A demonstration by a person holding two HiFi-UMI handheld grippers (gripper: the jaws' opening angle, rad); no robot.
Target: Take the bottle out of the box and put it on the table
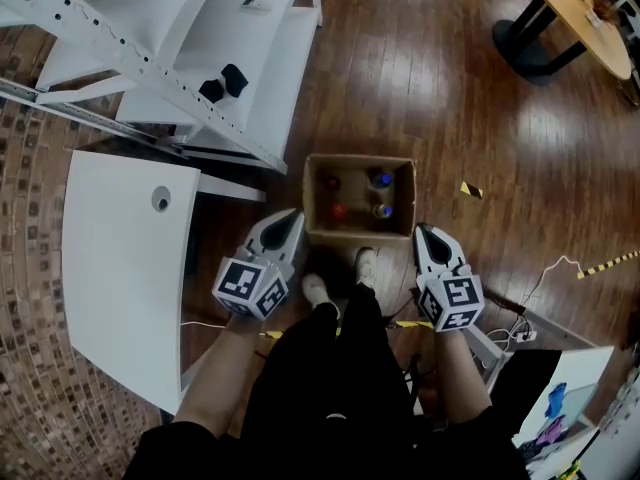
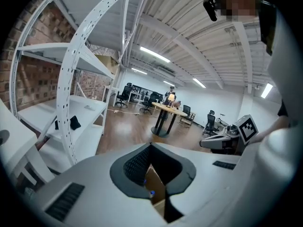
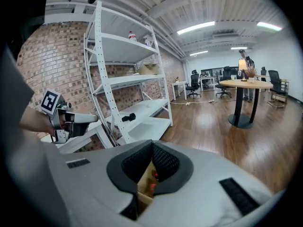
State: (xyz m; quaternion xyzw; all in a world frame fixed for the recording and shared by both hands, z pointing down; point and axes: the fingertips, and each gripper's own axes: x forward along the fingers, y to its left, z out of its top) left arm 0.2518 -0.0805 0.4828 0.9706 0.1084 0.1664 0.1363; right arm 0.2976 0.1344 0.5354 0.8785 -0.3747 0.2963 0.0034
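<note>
An open cardboard box [image 1: 360, 230] stands on the wooden floor in the head view. Inside it are two red-capped bottles [image 1: 331, 182] on the left and two blue-capped bottles [image 1: 381, 179] on the right. My left gripper [image 1: 289, 220] hovers at the box's near left corner with its jaws shut and empty. Just off the near right corner is my right gripper [image 1: 424, 234], also shut and empty. In the left gripper view, the box [image 2: 156, 186] and a blue cap show through the gap behind my left gripper [image 2: 152, 167]. The right gripper view shows box and red caps [image 3: 152, 186] past my right gripper [image 3: 150, 171].
A white table [image 1: 110, 258] stands left of the box, with a white shelf rack [image 1: 200, 48] behind it. The person's shoes [image 1: 340, 278] are against the box's near side. A round wooden table [image 1: 585, 13] is far right. Tape marks [image 1: 470, 189] and cables lie on the floor.
</note>
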